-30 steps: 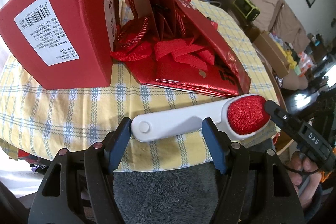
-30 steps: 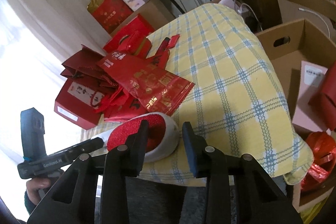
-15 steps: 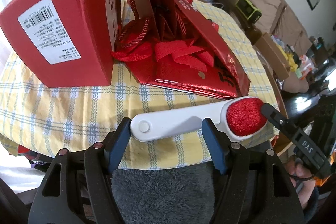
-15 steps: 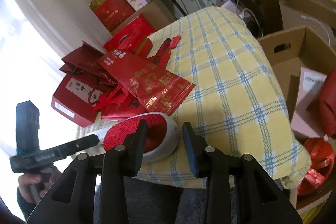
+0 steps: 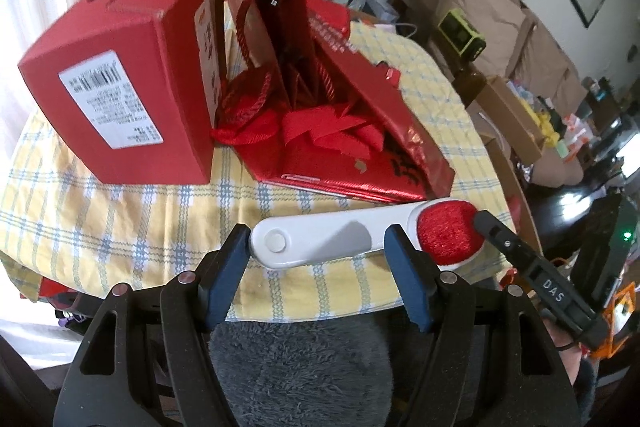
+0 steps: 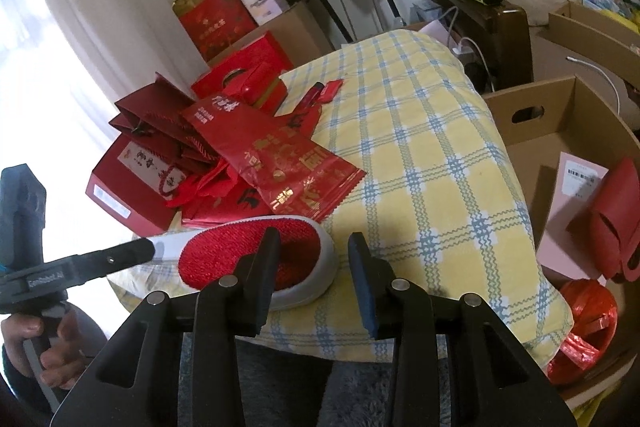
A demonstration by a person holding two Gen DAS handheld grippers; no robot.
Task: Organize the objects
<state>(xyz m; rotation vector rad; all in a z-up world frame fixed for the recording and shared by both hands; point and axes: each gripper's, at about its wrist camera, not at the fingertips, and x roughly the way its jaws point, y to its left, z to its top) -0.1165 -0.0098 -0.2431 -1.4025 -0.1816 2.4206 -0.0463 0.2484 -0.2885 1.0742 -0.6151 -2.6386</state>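
Note:
A lint brush (image 5: 320, 241) with a white handle and a red pad (image 6: 224, 253) lies near the front edge of the checked tablecloth (image 5: 120, 219). My left gripper (image 5: 317, 233) is open over the handle. The handle's round end sits by the left pad and its neck passes behind the right finger. My right gripper (image 6: 314, 237) is open at the brush head. Its left finger is over the red pad and its right finger stands clear of the head's rim. In the left wrist view one right gripper finger (image 5: 494, 229) touches the pad's edge.
A red carton (image 5: 120, 99), upright red gift bags (image 5: 276, 27) and flat red foil bags (image 6: 280, 163) crowd the table behind the brush. An open cardboard box (image 6: 560, 131) with a pink box and red items stands to the right. A grey fleece (image 5: 300, 367) lies below the grippers.
The right wrist view has rolled slightly. Both grippers and the brush keep the same places relative to each other.

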